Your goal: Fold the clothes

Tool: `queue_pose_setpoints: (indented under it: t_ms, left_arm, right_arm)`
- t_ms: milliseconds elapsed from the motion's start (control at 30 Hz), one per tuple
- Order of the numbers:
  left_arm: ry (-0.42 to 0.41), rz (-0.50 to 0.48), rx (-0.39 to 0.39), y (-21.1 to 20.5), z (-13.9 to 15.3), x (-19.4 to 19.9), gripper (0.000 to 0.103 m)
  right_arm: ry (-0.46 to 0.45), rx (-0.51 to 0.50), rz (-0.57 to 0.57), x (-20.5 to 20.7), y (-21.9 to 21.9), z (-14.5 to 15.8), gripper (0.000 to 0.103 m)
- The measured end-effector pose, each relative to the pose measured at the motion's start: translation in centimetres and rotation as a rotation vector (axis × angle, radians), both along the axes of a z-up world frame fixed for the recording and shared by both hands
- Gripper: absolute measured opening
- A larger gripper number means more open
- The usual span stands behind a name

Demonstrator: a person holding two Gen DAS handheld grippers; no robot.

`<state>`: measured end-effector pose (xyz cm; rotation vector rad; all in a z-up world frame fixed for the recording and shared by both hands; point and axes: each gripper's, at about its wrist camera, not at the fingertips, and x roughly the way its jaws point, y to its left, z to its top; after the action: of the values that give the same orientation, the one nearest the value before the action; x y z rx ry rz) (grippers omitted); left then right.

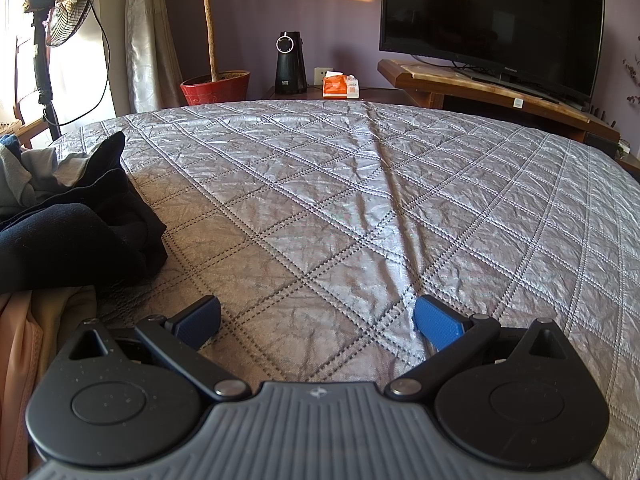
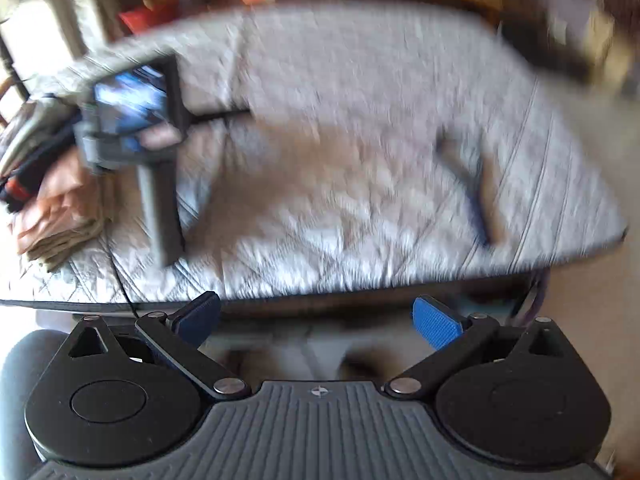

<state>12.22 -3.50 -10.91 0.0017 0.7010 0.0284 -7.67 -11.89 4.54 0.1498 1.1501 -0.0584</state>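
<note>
A heap of dark navy and black clothes [image 1: 76, 224] lies on the left of the grey quilted bedspread [image 1: 360, 208], with grey garments [image 1: 24, 176] behind it and peach fabric [image 1: 20, 340] at the near left. My left gripper [image 1: 316, 320] is open and empty, low over the bedspread, to the right of the heap. My right gripper [image 2: 316, 318] is open and empty, high above the bed's near edge. The right wrist view is motion-blurred; it shows my left gripper [image 2: 136, 120] over the bed's left side, next to folded peach and beige clothes [image 2: 56, 216].
A television [image 1: 492, 24] on a wooden stand [image 1: 480, 88] is beyond the bed at right. A black appliance [image 1: 290, 64], an orange box [image 1: 340, 86], a potted plant [image 1: 216, 88] and a standing fan [image 1: 68, 4] stand behind the bed.
</note>
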Motion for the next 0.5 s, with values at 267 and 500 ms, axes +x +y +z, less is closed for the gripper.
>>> queue_pose_setpoints:
  t_ms: [267,500]
  left_arm:
    - [0.0,0.001,0.0,0.0,0.0,0.0,0.103]
    - [-0.001,0.002,0.0,0.0,0.0,0.0,0.103]
  right_arm:
    - [-0.021,-0.022,-0.014,2.5,-1.0,-1.0,0.103]
    - [-0.223,-0.151,-0.086,3.6,-4.1,0.6,0.101]
